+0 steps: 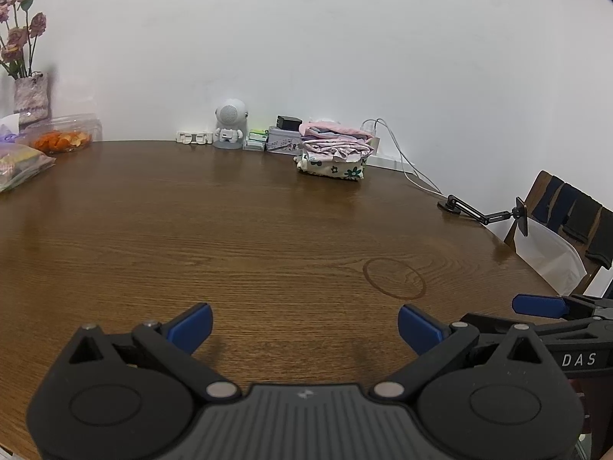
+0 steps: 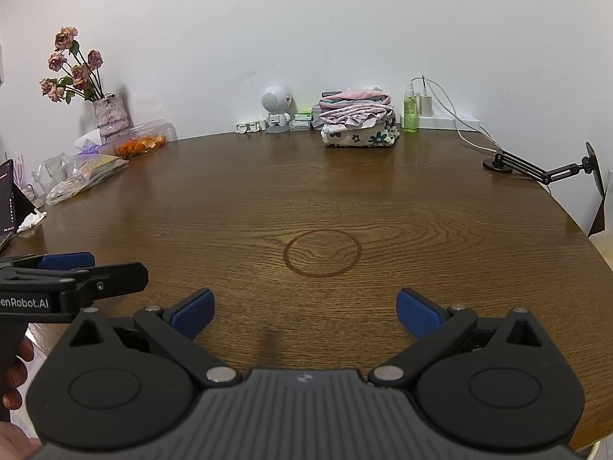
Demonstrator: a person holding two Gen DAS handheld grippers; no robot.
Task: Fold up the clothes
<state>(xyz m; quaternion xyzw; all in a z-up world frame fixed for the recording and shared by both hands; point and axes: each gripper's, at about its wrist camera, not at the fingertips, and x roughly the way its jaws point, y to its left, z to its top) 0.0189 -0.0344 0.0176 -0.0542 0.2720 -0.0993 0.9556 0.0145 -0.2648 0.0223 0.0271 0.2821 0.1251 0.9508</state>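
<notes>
Two grippers hover side by side above the near edge of a round wooden table, both spread wide with nothing between their blue pads. The left gripper shows its own parted fingers low in its view, and off to its right the right gripper's blue fingertip and black arm poke in. From the right gripper, the left one appears just to its left, seen side-on, a hand wrapped around its handle.

Straight ahead of both grippers, well beyond the fingertips at the far side of the table near the wall, sits the stack of folded clothes: pink and lilac pieces on top, a white piece with dark flowers at the bottom. It lies slightly right of centre for each gripper. Between the right gripper and the stack, a faint ring mark shows in the wood grain.

Just left of the stack stands a small white astronaut figure; just right of it, a green spray bottle and a charger with white cable. Far ahead to the left are a vase of dried roses, a clear box of orange peel and plastic bags. Off to the right, a black articulated phone stand sits at the table's edge.
</notes>
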